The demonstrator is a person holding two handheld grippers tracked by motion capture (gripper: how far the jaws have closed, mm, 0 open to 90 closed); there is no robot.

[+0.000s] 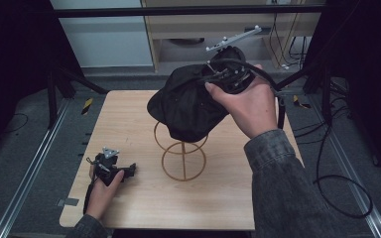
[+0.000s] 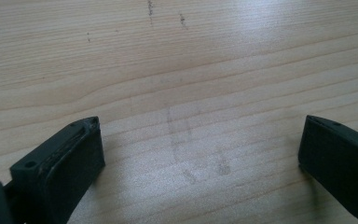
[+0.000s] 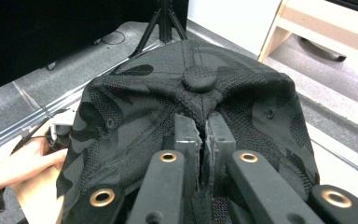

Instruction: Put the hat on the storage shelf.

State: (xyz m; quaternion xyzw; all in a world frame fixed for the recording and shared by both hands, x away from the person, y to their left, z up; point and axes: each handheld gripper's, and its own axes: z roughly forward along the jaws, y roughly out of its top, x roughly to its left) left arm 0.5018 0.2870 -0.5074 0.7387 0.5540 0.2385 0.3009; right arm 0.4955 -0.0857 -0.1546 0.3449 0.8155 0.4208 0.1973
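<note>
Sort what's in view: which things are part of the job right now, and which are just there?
In the job: cap, pinched by right gripper; wire stand beneath it.
Just there: left gripper, open over bare table; floor cables; cabinet.

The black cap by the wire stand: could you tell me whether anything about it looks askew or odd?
Yes: the black cap hangs crumpled and lopsided over the wire stand, pinched at its crown by the right gripper, not seated on it.
</note>
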